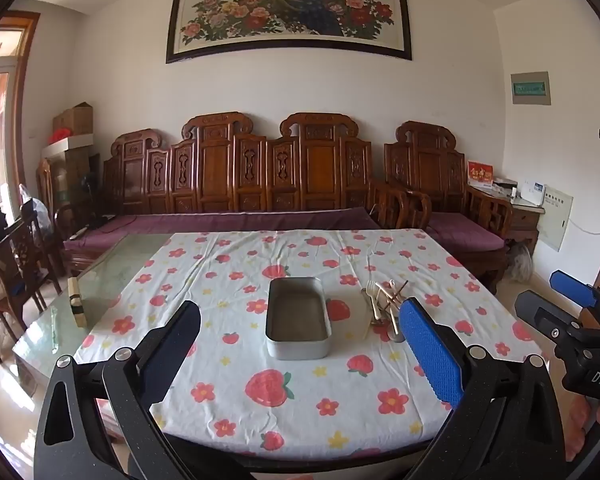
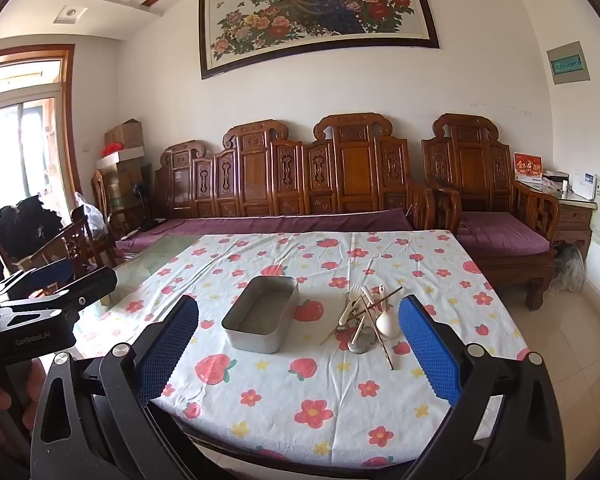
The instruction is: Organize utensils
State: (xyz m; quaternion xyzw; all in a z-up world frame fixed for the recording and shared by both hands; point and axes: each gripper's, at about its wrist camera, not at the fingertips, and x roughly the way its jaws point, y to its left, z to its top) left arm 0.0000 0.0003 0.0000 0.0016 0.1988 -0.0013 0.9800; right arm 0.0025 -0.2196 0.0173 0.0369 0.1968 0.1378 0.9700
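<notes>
Left wrist view. The left gripper (image 1: 300, 344) is held spread wide and empty, above the near edge of the table (image 1: 100, 280), framing a grey metal tin (image 1: 298, 324) that lies open-topped on the strawberry-print cloth (image 1: 236, 392), presumably as the receptacle. Just right of the tin, apart from it, the utensils (image 1: 384, 304) lie in a crossed heap. The right gripper (image 1: 556, 304) shows at the frame's right edge, its fingers parted.

Right wrist view. The right gripper (image 2: 300, 344) is likewise released and holds nothing, aimed toward the heap: a fork, pale-handled spoons and chopsticks (image 2: 366, 316) overlapping one another. The tin (image 2: 262, 316) appears empty. Judged from this layout, sorting has not begun; the tangle suggests single pieces must be lifted from the top.
</notes>
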